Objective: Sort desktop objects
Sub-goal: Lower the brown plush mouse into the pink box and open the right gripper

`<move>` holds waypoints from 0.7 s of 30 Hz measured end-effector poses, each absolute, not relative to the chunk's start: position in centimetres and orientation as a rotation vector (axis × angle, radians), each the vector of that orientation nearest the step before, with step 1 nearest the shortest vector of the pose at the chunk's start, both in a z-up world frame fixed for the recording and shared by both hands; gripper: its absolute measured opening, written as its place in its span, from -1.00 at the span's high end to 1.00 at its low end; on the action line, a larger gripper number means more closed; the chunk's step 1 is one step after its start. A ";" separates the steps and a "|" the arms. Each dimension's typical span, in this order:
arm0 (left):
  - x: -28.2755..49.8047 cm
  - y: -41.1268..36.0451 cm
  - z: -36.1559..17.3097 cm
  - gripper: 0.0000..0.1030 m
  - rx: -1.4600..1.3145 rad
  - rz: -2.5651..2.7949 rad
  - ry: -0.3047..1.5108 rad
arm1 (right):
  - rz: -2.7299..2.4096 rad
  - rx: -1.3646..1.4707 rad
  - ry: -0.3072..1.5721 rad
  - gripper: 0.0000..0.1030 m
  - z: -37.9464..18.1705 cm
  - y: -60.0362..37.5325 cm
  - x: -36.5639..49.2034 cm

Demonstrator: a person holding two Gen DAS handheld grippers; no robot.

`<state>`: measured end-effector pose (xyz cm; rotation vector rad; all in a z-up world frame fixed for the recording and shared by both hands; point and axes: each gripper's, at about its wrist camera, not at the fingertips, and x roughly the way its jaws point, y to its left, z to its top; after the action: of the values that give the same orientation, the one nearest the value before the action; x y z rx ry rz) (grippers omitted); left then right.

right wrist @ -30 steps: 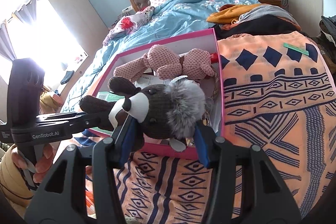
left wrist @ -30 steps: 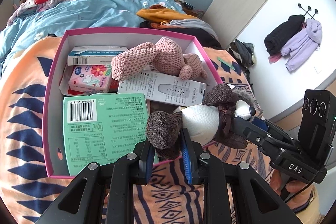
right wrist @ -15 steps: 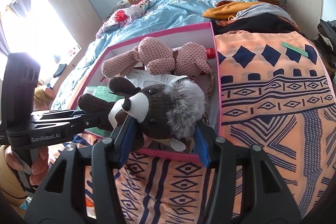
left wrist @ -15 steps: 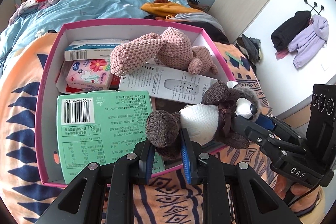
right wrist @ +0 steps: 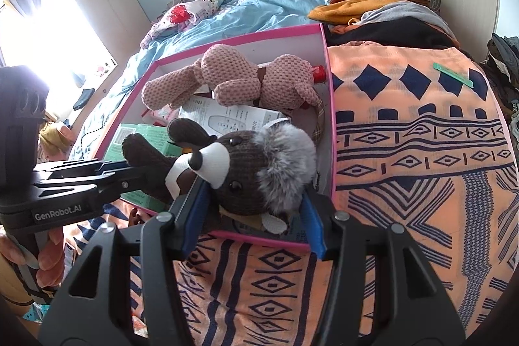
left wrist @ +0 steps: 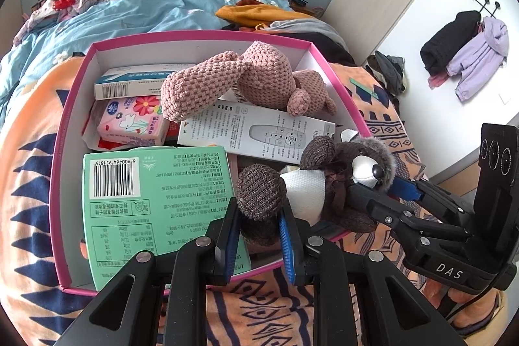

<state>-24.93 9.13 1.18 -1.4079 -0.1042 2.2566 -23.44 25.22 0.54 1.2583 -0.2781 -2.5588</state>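
The brown toy raccoon (left wrist: 327,184) hangs over the pink box's (left wrist: 201,36) five o'clock corner; the left gripper (left wrist: 259,232) is clamped on its foot, the right gripper (right wrist: 253,209) on its head; its long axis runs eight to two o'clock between them.

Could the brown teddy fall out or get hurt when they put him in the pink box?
Maybe. Both grippers, left gripper and right gripper, pinch the brown teddy at opposite ends, so pulling could stretch him. He hangs over the pink box rim, and it looks crowded, so he might tumble out.
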 end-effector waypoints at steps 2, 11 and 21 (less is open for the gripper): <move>-24.8 9.2 1.2 0.59 -1.405 2.263 -0.095 | -2.561 1.262 -0.262 -0.09 0.5 25.1 -23.5; -24.2 8.9 1.3 0.33 -1.375 2.304 -0.097 | -2.593 1.269 -0.166 -0.20 1.0 24.5 -23.0; -22.6 8.4 2.2 -0.10 -1.318 2.376 -0.069 | -2.661 1.196 -0.105 -0.22 2.6 25.0 -20.8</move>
<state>-22.61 8.37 2.18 -1.3179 -0.0688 2.3762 -20.79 24.97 2.61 1.1959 -0.1046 -2.6608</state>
